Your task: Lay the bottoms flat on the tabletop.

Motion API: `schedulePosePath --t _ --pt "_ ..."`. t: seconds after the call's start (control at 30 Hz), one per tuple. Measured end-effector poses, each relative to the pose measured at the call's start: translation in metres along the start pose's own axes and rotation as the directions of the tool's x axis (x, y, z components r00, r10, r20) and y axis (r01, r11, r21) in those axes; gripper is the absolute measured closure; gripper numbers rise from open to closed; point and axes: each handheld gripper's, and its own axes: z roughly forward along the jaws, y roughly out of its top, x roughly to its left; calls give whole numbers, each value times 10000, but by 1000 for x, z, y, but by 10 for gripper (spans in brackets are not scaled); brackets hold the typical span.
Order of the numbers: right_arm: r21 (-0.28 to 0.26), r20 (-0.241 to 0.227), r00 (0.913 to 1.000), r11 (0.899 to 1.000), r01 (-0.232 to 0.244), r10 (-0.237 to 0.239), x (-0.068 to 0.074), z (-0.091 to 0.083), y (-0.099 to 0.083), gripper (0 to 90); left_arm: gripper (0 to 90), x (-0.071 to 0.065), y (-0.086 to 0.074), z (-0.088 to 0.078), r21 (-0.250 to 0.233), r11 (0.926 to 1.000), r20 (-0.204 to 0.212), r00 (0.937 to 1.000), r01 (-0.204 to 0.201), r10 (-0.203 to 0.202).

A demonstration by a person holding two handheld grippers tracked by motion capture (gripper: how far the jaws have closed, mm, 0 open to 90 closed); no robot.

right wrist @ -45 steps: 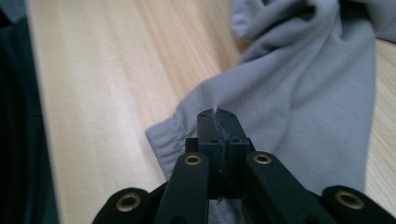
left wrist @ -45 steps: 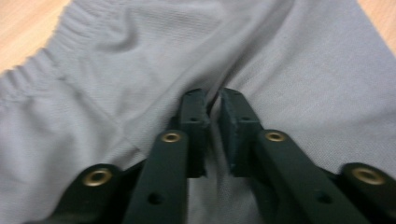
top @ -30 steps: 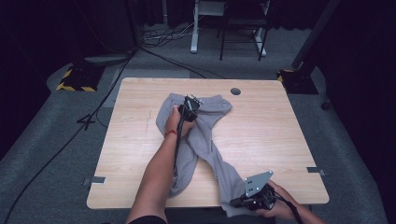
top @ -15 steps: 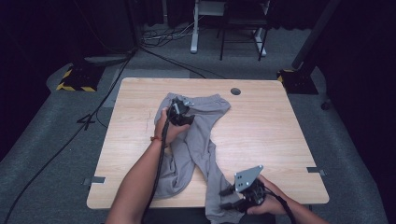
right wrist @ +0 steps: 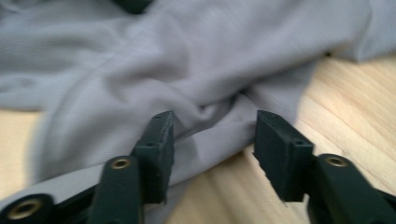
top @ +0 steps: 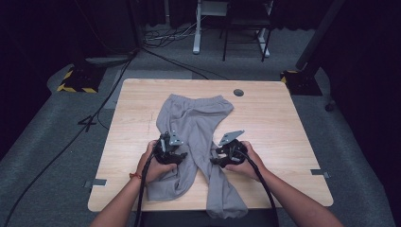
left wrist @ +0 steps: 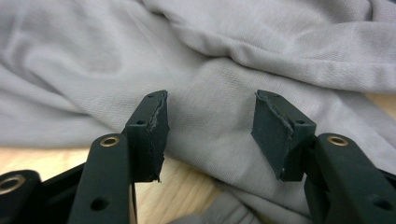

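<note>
Our left gripper (top: 177,152) and right gripper (top: 218,156), fingers just released and apart, flank the grey pants (top: 196,120) mid-surface (top: 283,127); one leg overhangs the near edge, bare wood either side.

A light wooden table (top: 283,123) stands on a grey carpeted floor (top: 42,156), with a small dark round grommet (top: 238,92) near its far edge and strips of grey tape (top: 319,172) at its left and right sides. Beyond the far left corner lies a dark block edged with yellow-and-black hazard stripes (top: 75,80), and black cables (top: 165,52) run across the carpet past it. Farther back, near the dark backdrop, stand a white desk leg (top: 196,26) and a dark-framed chair (top: 246,28).
</note>
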Motion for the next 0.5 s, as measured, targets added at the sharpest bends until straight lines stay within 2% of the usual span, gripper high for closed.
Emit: schedulePosePath --t 0.03,0.07,0.13,0.2,0.27,0.33,0.4,0.43,0.47,0.5 --pt "155 175 9998 9999 -61 58 -3 2 -2 572 460 1 1 2 -47 9998 45 9998 189 -189" --pt "54 221 9997 9999 -116 115 -6 1 -4 616 453 2 2 3 -70 9996 -13 9996 278 -278" --pt "196 741 9972 9998 6 -20 -12 -4 -7 643 459 4 3 6 -196 9989 -142 9990 423 -425" --pt "239 1372 9904 9995 -193 158 -23 -10 -13 647 458 8 5 9 -278 9980 -191 9981 573 -578" --pt "249 1716 9844 9987 -439 389 -35 -17 -19 647 457 13 7 13 -410 9959 -184 9965 802 -810" --pt "361 2318 9716 9977 -577 478 -48 -23 -26 650 458 19 11 17 -401 9952 -297 9955 890 -903" --pt "254 2566 9615 9938 -1080 980 -65 -30 -34 651 458 24 17 22 -392 9941 -345 9942 1007 -1021" --pt "253 2791 9538 9921 -1230 1111 -73 -34 -38 651 458 27 20 24 -286 9946 -349 9943 999 -1009" --pt "270 3062 9438 9899 -1391 1242 -80 -38 -42 651 458 28 23 26 -267 9946 -467 9937 1005 -1016" --pt "220 3167 9374 9869 -1601 1450 -89 -42 -46 650 458 30 26 29 -321 9950 -624 9934 943 -962"
